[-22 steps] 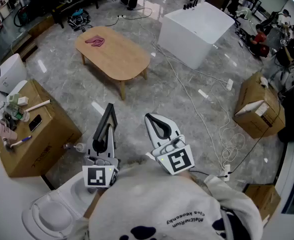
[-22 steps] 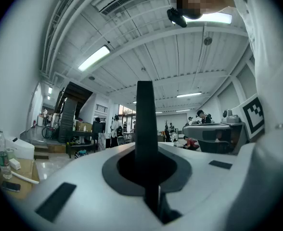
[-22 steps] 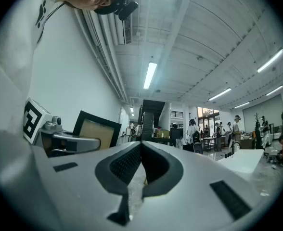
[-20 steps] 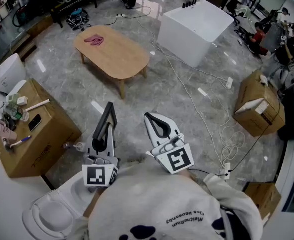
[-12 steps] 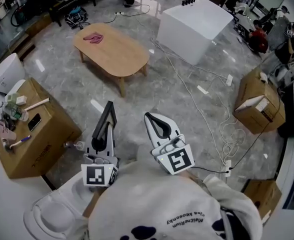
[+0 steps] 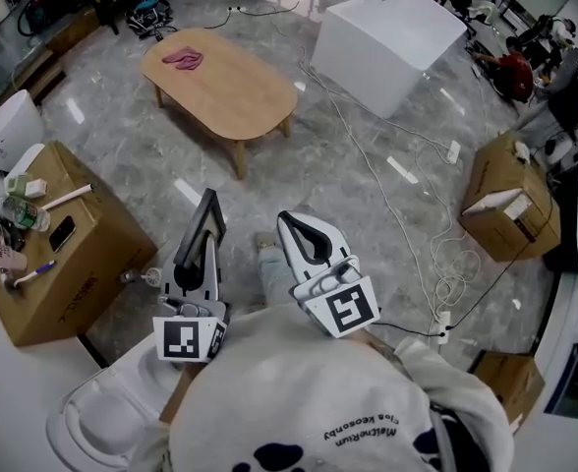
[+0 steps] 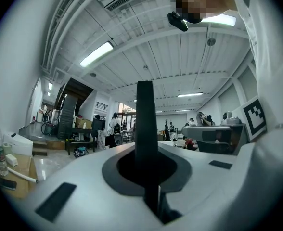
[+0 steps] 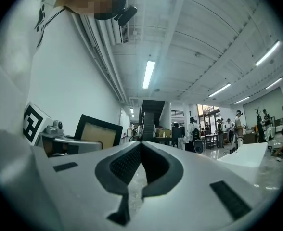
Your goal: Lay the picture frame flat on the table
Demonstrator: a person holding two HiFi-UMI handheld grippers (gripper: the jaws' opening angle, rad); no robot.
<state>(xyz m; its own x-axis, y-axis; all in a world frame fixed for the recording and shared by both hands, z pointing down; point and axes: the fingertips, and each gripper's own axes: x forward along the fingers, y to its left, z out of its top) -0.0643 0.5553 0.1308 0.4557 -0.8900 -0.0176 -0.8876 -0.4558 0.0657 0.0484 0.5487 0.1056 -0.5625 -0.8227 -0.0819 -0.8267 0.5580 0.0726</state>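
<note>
1. Brown cardboard box (image 6: 87, 264), left: dark phone (image 6: 61, 232) and clutter on its closed top.
2. Left gripper (image 6: 197, 268) clamps black-rimmed picture frame (image 6: 201, 226) upright, well short of oval wooden table (image 6: 225, 87).
3. Right gripper (image 6: 291, 222) closed, empty, beside frame.

bright ceiling strip lights, fisheye-warped edges

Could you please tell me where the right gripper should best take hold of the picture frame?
Probably its top border, from above: the picture frame stands on edge in the left gripper, so only its thin rim fits between the right gripper's fingers.
</note>
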